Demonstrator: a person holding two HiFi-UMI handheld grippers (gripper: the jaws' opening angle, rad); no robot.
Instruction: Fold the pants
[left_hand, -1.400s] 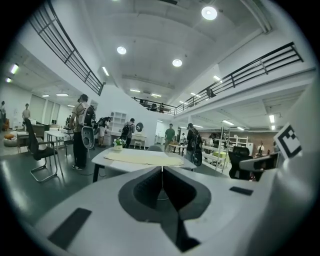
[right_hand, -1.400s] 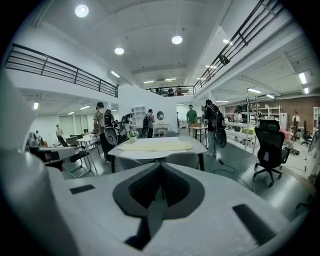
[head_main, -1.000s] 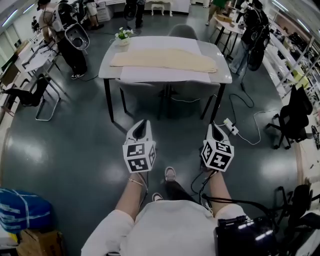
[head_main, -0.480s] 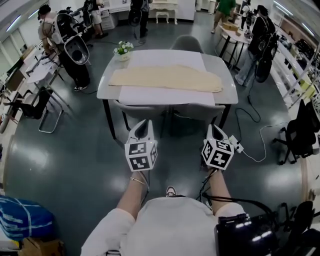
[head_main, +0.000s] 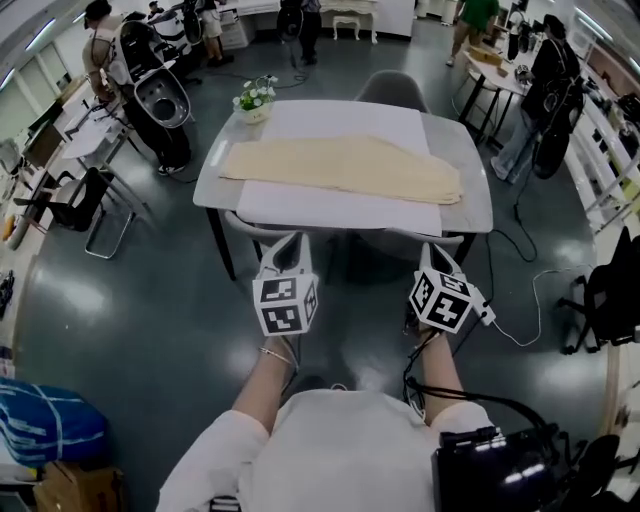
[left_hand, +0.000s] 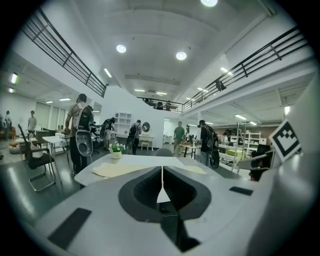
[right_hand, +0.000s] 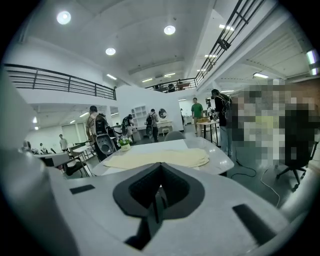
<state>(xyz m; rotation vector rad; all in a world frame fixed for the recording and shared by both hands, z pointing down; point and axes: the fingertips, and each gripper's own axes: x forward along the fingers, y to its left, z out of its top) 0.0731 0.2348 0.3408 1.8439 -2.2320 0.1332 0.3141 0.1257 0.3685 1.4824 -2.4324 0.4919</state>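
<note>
Head view: beige pants (head_main: 345, 168) lie flat, lengthwise across the bench (head_main: 476, 208) — spread out, probably ready for folding. Left claw (head_main: 285, 242) and right claw (head_main: 432, 252) hang short of its near edge, both pressed shut and empty — folding hasn't begun.

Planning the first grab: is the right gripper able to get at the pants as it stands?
Probably not yet: the right gripper, shut, hangs short of the table's near edge, the pants lying farther in. Nothing seems to block the way.
</note>
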